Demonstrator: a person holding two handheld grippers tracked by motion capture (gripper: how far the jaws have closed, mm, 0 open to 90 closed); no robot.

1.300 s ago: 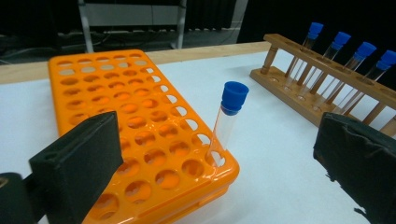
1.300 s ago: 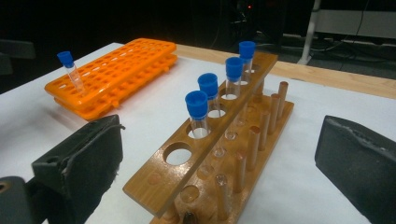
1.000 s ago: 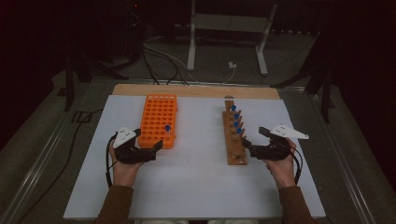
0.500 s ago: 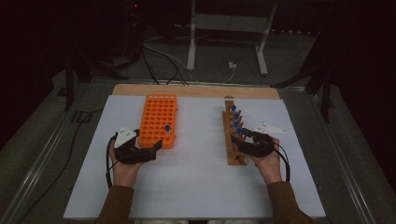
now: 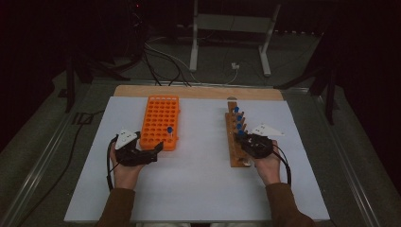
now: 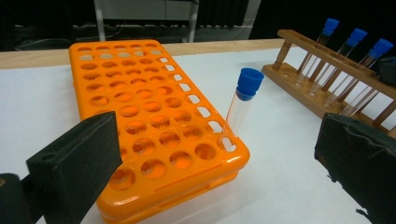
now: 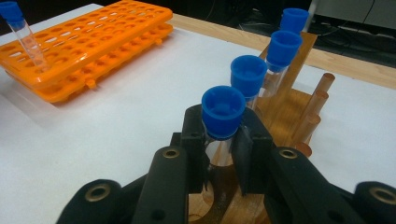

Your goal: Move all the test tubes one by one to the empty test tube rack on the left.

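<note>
A wooden rack [image 5: 233, 142] at the right holds several blue-capped glass tubes. My right gripper [image 7: 223, 140] has just been closing and is now shut on the nearest tube [image 7: 223, 111], just under its cap, while the tube stands in the rack [image 7: 285, 116]. In the high view the right gripper [image 5: 243, 140] sits at the rack's near end. An orange rack [image 5: 160, 122] at the left carries one blue-capped tube [image 6: 240, 107] in a near-corner hole. My left gripper [image 5: 156, 150] rests open beside that rack's near end, its jaws wide apart around nothing [image 6: 217, 163].
Both racks stand on a white sheet [image 5: 198, 189] over a table with a wooden strip [image 5: 198, 91] at its far edge. Cables and a metal stand [image 5: 227, 38] lie on the floor beyond. The orange rack [image 7: 84, 42] has many unfilled holes.
My right gripper moved left and down to the wooden rack's near end, and its jaws closed on the nearest tube. The left hand stayed where it was.
</note>
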